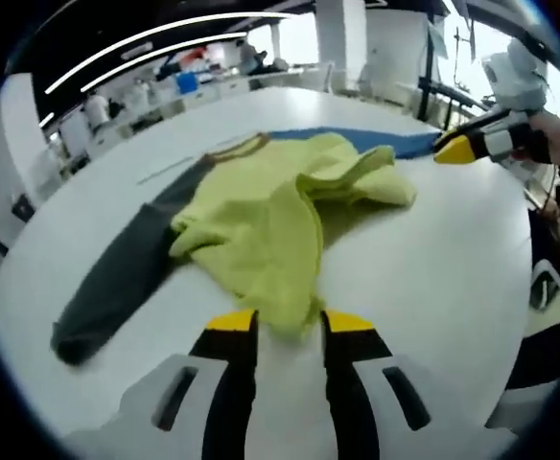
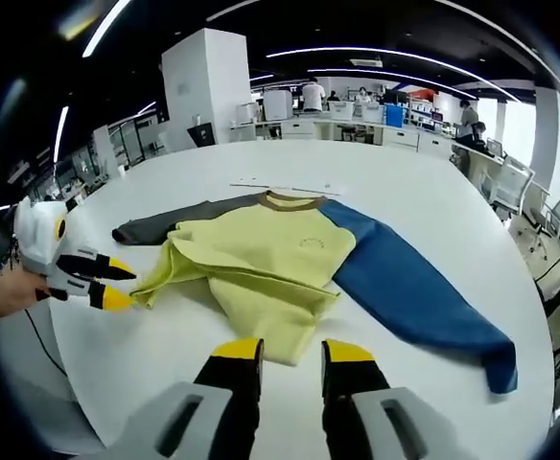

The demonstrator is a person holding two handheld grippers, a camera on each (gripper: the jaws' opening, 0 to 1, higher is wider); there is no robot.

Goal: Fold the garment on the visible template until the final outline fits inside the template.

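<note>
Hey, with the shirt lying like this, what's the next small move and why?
Probably bring the right gripper to the blue sleeve and fold it over the yellow body: that sleeve lies fully spread on the table, while the body's hem is already folded up.

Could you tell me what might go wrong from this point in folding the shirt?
The yellow body is already bunched and creased, so further folds may set crooked. The blue sleeve reaches toward the table's edge and could slip over if tugged. The left hand-held gripper sits by a loose yellow corner; a thin pinch there may let go.
</note>
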